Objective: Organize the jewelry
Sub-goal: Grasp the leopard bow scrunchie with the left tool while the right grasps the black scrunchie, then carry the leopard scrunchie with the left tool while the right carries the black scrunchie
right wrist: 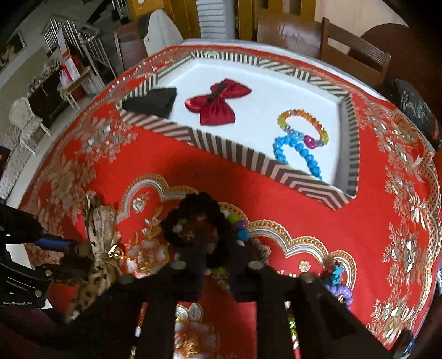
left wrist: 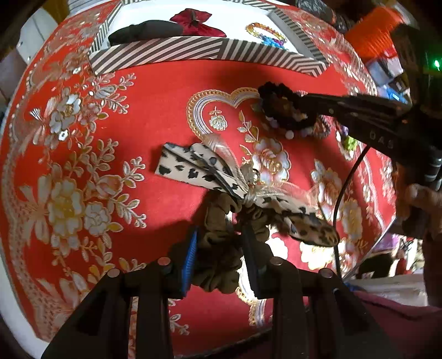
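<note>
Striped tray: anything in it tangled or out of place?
Mostly tidy. In the striped tray, the red bow and black fabric piece lie apart, but the multicolor bead bracelet overlaps the blue bead bracelet, so they may snag. The black piece also leans against the tray's wall.

The left claw (left wrist: pixel 221 259) has its two fingers closed on an olive-brown scrunchie (left wrist: pixel 221 248) lying on the red floral table (left wrist: pixel 154 116). Just beyond the fingertips a leopard-print bow (left wrist: pixel 210 171) touches the scrunchie. Further ahead and to the right, the right claw (left wrist: pixel 292 107) reaches in over a dark beaded bracelet (left wrist: pixel 279 110). Far ahead sits a striped tray (left wrist: pixel 176 52) holding a red bow (left wrist: pixel 196 23) and colourful bead bracelets (left wrist: pixel 266 34).
</note>
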Tool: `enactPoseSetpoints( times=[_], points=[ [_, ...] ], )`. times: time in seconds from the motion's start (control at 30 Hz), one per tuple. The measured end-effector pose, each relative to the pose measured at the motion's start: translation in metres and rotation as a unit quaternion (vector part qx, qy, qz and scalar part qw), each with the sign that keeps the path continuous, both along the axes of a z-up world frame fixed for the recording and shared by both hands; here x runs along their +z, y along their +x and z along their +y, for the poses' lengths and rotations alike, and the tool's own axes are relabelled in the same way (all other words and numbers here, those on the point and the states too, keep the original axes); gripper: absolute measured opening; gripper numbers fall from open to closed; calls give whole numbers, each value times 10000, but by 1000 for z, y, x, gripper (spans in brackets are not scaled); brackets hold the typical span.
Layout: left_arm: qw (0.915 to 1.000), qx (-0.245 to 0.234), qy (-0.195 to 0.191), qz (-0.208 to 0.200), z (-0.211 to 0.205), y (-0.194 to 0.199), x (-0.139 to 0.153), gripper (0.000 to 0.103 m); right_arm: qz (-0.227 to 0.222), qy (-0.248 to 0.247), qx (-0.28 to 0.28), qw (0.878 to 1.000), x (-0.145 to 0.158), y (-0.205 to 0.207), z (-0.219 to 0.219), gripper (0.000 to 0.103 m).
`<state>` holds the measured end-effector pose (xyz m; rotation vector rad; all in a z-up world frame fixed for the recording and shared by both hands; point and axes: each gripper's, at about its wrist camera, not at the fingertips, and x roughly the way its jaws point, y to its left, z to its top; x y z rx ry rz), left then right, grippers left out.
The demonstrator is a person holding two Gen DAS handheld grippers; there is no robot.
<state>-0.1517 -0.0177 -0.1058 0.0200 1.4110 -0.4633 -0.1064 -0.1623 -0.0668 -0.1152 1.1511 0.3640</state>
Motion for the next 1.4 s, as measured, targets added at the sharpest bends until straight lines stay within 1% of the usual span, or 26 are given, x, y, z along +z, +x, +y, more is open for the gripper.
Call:
enactPoseSetpoints(
  times=[0.03,0.07,0.2,0.27,0.33,0.37,0.4,0.43,0.47,0.5,0.57,0.67,0.73,0.77,0.8,0.93,1.1,1.2,1.4],
  points=[
    [10000,23,-75,15,1,0,0,10,13,108,-51,9999,3,0,-3,4],
    [9999,49,-124,10,2,0,1,5,6,240,-112,9996,7,0,-7,3],
    [9997,32,-130,-211,8,1,15,2,-143,915,-350,9951,36,-5,-27,3],
    [9995,-16,-106,-305,7,4,21,2,-151,970,-382,9944,42,-4,-30,3],
    [9995,-18,-125,-294,8,6,23,2,-95,867,-343,9956,39,-3,-28,3],
    [9995,-24,-134,-297,8,5,23,2,-87,844,-362,9957,36,-2,-27,8],
    [9994,-27,-123,-313,7,6,23,2,-11,821,-399,9958,31,-1,-26,21],
    [9994,-30,-118,-315,4,7,23,2,125,735,-430,9963,24,1,-24,28],
    [9994,-30,-133,-306,4,7,23,2,158,682,-412,9967,20,2,-21,33],
    [9994,-23,-152,-305,4,6,24,2,180,608,-345,9974,15,3,-17,33],
    [9993,-30,-146,-333,6,5,27,2,199,410,-203,9988,6,6,-9,33],
    [9993,-10,-148,-346,8,3,28,2,204,104,-31,9997,-7,10,1,15],
    [9993,29,-157,-346,9,2,27,2,258,-1,-15,9997,-14,13,3,15],
    [9993,51,-160,-347,11,1,27,2,256,-2,-17,9997,-14,12,2,12],
    [9992,65,-172,-355,11,1,28,2,217,20,-35,9998,-11,11,1,4],
    [9983,64,-297,-490,14,0,42,1,-65,609,-265,9978,21,3,-18,3],
    [9960,17,-458,-771,14,9,71,1,-293,1126,-521,9918,57,0,-37,3],
    [9941,-25,-521,-950,14,15,88,1,-445,1137,-540,9910,73,1,-38,3],
    [9906,-61,-455,-1287,13,34,113,1,-701,1207,-634,9882,98,1,-44,3]
  ],
)
